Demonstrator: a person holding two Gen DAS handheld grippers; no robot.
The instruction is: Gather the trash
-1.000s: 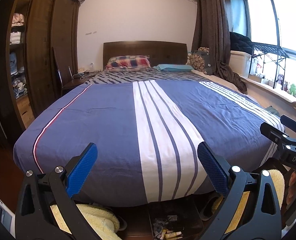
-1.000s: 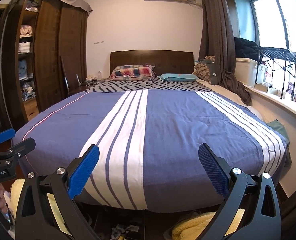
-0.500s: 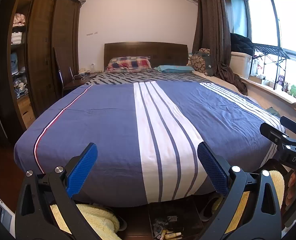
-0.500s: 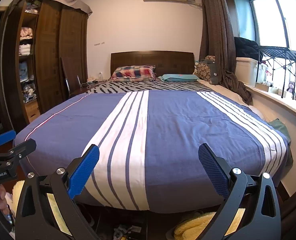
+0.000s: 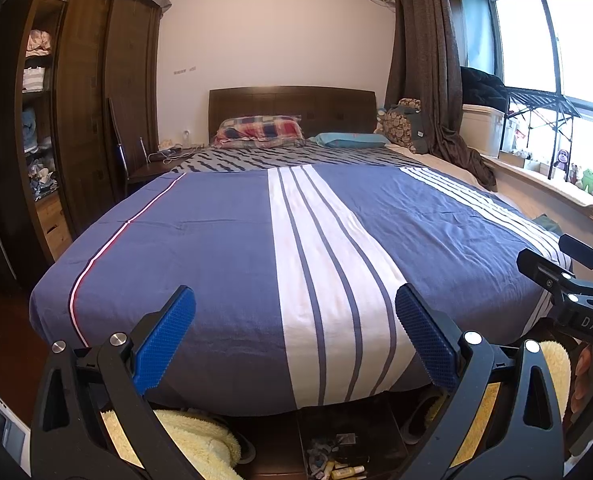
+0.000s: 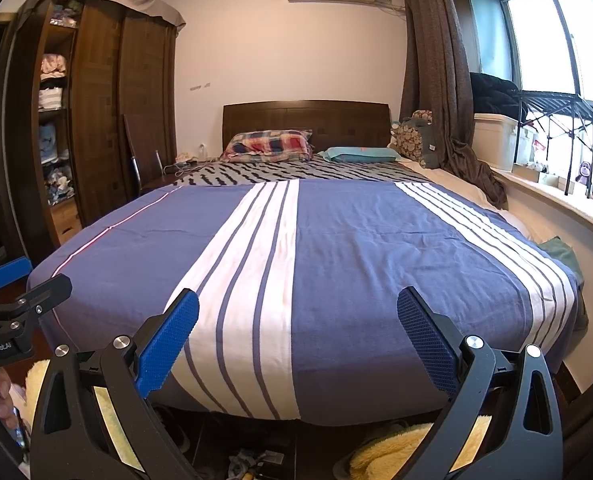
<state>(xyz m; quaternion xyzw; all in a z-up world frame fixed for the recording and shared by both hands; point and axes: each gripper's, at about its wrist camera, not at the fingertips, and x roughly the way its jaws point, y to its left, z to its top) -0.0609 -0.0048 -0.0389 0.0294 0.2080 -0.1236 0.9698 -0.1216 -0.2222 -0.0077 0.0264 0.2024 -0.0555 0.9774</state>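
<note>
Both grippers hover at the foot of a bed with a blue and white striped cover (image 5: 224,248), also in the right wrist view (image 6: 356,264). My left gripper (image 5: 294,344) is open and empty. My right gripper (image 6: 296,344) is open and empty. The right gripper also shows at the right edge of the left wrist view (image 5: 568,288), and the left one at the left edge of the right wrist view (image 6: 12,312). Small bits of litter and tubes (image 5: 336,464) lie in a dark box on the floor under the bed's foot, also in the right wrist view (image 6: 252,462).
Yellow fluffy slippers (image 5: 192,440) lie on the floor by the bed's foot. A tall wooden wardrobe (image 5: 88,112) stands at left, a chair (image 5: 136,168) beside the bed. Pillows (image 5: 256,132) lie at the headboard. A window sill with toys (image 5: 576,184) runs along the right.
Both views have tilted up very slightly, so the bed sits a little lower in frame. Both grippers stay open and empty.
</note>
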